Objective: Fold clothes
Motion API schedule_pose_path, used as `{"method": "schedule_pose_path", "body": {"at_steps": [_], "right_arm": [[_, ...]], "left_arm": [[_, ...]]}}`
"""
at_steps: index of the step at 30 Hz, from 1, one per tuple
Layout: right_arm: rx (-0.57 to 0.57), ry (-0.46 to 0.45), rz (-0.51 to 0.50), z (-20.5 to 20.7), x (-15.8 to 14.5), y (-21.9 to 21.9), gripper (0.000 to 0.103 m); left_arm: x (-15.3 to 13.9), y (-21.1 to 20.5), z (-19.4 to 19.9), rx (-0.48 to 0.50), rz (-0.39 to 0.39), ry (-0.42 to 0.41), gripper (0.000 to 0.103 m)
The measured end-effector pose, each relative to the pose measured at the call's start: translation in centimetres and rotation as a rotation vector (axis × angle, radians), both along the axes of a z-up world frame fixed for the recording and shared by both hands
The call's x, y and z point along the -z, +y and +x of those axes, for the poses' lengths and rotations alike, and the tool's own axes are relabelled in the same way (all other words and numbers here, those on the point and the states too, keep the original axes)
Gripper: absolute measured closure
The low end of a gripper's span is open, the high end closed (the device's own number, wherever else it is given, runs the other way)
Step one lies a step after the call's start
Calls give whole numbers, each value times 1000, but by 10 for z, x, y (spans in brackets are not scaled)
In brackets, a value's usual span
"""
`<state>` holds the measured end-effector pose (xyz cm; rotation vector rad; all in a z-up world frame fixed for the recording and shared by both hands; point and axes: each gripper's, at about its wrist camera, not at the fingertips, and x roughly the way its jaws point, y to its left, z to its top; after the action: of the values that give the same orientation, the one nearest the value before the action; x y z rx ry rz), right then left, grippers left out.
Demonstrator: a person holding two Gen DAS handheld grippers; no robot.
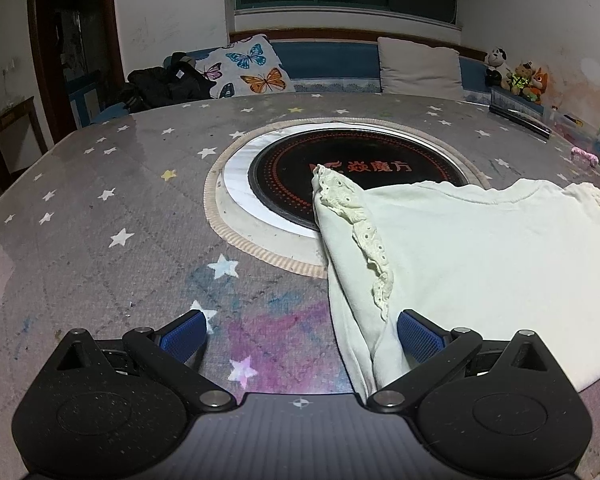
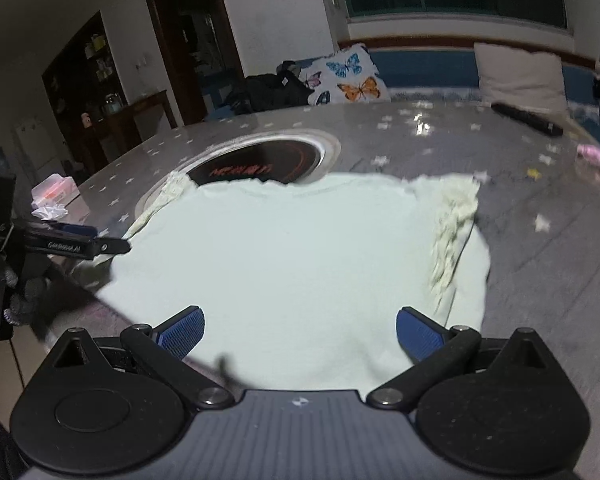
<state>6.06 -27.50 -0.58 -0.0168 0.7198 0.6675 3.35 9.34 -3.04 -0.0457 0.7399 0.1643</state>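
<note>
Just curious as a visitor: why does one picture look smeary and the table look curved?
Right wrist view: motion blur smears the pale garment and table. Left wrist view: sharp, lace trim crisp. Both: the fisheye lens bends straight edges and darkens the corners.

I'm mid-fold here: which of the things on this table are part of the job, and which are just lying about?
Part of the job:
- pale cream lace-trimmed top, spread flat
- left gripper, open
- right gripper, open

Lying about:
- round black cooktop, partly under the top
- long black bar
- small pink object
- white crumpled tissue
- clear plastic box
</note>
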Motion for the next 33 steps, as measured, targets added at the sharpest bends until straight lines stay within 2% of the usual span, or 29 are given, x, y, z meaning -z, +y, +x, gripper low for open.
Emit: {"method": "schedule_pose_path", "body": {"at_steps": [5, 12, 16, 21, 29, 33], "right_arm": [[14, -40, -3, 28, -6, 11, 0], [68, -11, -27, 73, 7, 22, 0], [98, 20, -29, 81, 12, 18, 0], [98, -16, -8, 85, 1, 22, 0], [97, 10, -22, 120, 9, 34, 0], [90, -7, -24, 119, 4, 38, 0]], "left_arm": [[1, 2, -1, -5, -13, 0, 0], [1, 2, -1, -5, -15, 0, 0], [1, 2, -1, -3, -18, 2, 0], [0, 3, -1, -4, -23, 3, 0], [1, 3, -2, -4, -26, 1, 0], [1, 3, -2, -3, -26, 2, 0]]}}
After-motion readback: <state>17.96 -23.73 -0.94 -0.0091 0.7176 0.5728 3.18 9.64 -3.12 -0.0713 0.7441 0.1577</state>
